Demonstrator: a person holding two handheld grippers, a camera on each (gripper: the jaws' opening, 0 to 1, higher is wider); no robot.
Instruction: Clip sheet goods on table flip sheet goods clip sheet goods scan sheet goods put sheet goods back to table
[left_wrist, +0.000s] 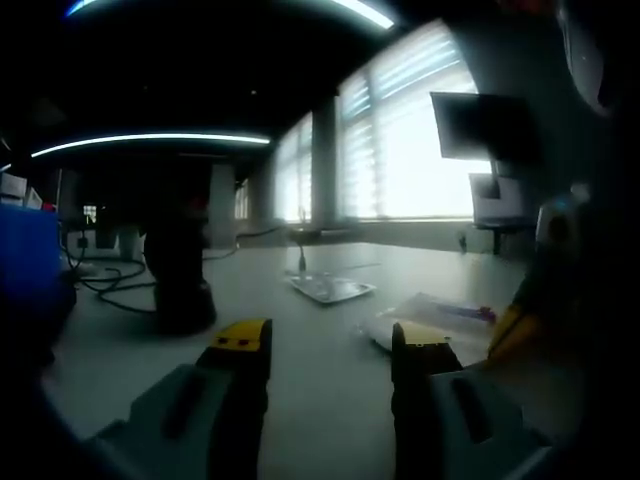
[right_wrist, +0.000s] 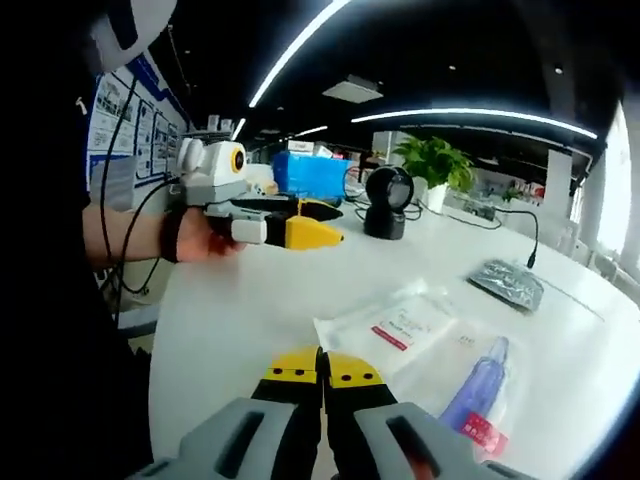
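Note:
Two clear sheet packets lie flat on the white table (right_wrist: 230, 330): one with a red label (right_wrist: 395, 325) and one holding a blue tube (right_wrist: 480, 385). My right gripper (right_wrist: 322, 366) sits low just in front of the red-label packet, jaws shut together with nothing between them. In the left gripper view the packets (left_wrist: 435, 315) lie to the right of my left gripper (left_wrist: 330, 340), which hovers open and empty over bare table. A hand holds that left gripper (right_wrist: 305, 225) up at the left, away from the packets.
A black stand scanner (right_wrist: 388, 200) (left_wrist: 180, 280) stands at the back with cables. A silvery pouch (right_wrist: 508, 283) (left_wrist: 330, 288) lies further along the table. A blue box (right_wrist: 310, 175) and a plant (right_wrist: 435, 160) are behind. A monitor (left_wrist: 480, 125) stands near the windows.

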